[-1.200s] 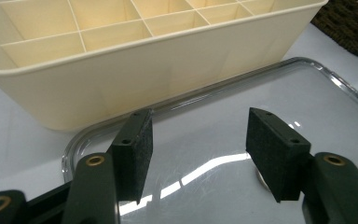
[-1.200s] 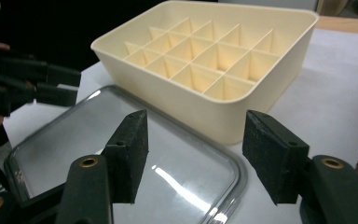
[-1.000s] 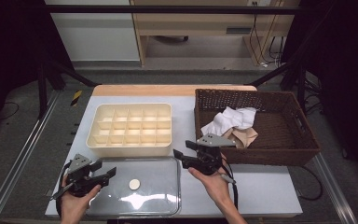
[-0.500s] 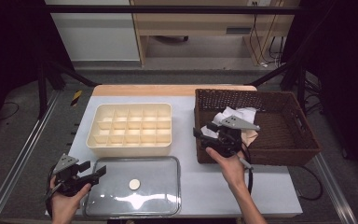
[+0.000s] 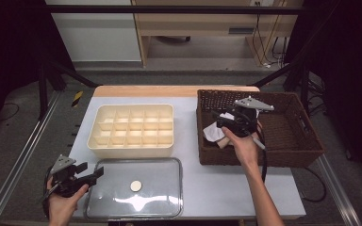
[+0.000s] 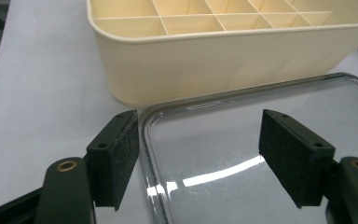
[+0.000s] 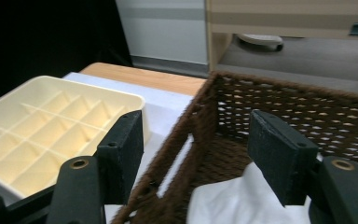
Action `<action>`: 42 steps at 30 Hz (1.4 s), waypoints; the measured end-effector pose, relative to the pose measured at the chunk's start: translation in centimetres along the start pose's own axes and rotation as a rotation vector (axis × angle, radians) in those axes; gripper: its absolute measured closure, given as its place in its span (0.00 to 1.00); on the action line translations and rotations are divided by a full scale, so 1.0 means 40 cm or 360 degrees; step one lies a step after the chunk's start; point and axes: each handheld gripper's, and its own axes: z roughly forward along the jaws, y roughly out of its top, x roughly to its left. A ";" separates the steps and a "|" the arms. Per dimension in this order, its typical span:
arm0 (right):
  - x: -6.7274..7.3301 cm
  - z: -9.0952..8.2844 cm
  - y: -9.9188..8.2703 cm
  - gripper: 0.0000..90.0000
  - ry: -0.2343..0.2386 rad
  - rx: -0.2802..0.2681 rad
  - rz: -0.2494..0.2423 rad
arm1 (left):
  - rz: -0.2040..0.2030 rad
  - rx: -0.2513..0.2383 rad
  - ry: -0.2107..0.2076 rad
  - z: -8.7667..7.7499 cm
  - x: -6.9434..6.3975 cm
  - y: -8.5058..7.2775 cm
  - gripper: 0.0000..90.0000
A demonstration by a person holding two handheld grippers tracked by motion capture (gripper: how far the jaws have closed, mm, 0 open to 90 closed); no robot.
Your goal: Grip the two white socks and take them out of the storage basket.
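Both tongs gape empty: right tongs (image 5: pixel 222 121) have risen over the basket (image 5: pixel 311 141), still widening; left tongs (image 5: pixel 92 173) left the lid (image 5: pixel 160 197).

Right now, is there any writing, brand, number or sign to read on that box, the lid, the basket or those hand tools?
None can be read.
Divided box: plain cream, no text.
Clear lid: no print, just a plain round disc.
Basket: bare weave.
Left gripper and right gripper: no readable marks.
Yellow-black striped patch on the floor: a warning pattern, no words.
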 end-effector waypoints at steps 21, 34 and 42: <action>-0.103 0.142 -0.006 0.50 -0.0255 0.0166 0.0028 | 0.0031 0.0035 0.0062 0.009 0.014 -0.005 0.32; -0.127 0.194 -0.041 0.54 -0.0325 0.0282 0.0018 | 0.0141 -0.0065 0.0093 -0.002 0.013 0.000 0.50; -0.139 0.213 -0.066 0.54 -0.0347 0.0394 0.0015 | 0.0163 -0.0135 0.0040 0.000 0.012 0.000 0.52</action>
